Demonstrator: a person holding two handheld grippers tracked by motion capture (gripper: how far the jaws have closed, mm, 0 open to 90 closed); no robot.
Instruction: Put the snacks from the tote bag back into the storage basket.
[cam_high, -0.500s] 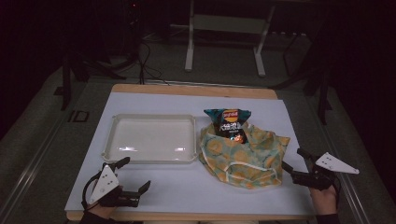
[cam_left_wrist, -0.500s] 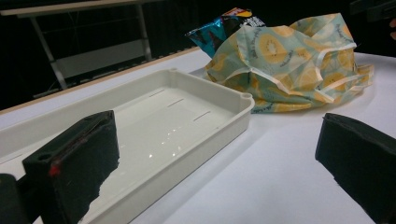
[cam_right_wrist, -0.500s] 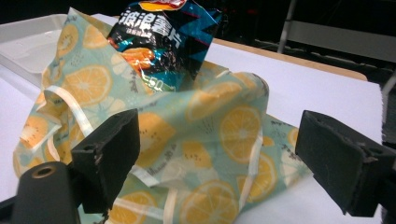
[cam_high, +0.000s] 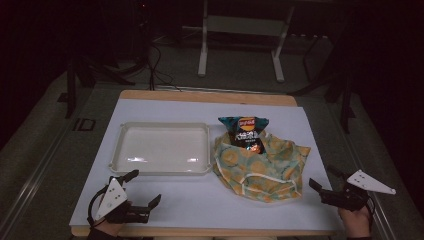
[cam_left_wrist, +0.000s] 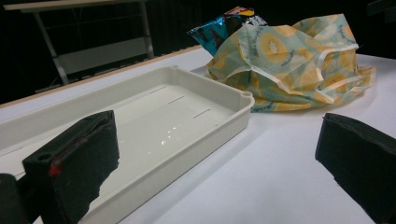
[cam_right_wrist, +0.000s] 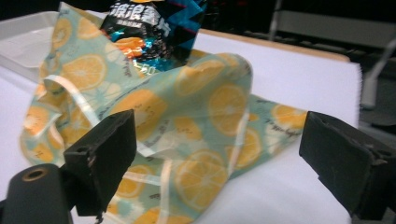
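On the table near edge, my left tool (cam_high: 141, 196) sits wide, holding nothing, just in front of the white tray (cam_high: 162, 167). My right tool (cam_high: 325, 186) is wide too, jaws pointing at the orange-print cloth bag (cam_high: 262, 167), close to its right edge but apart from it. Chip packet (cam_high: 246, 131) is half inside the bag, top sticking out the far side, bag just right of the tray. Versus half a second back nothing really moved: both tools in the same spots, bag and packet same shape. So I judge I'm at the start, no grasp made. Next move probably right tool onto the bag rim (cam_right_wrist: 219, 116), left free for the packet; loose cloth could drag
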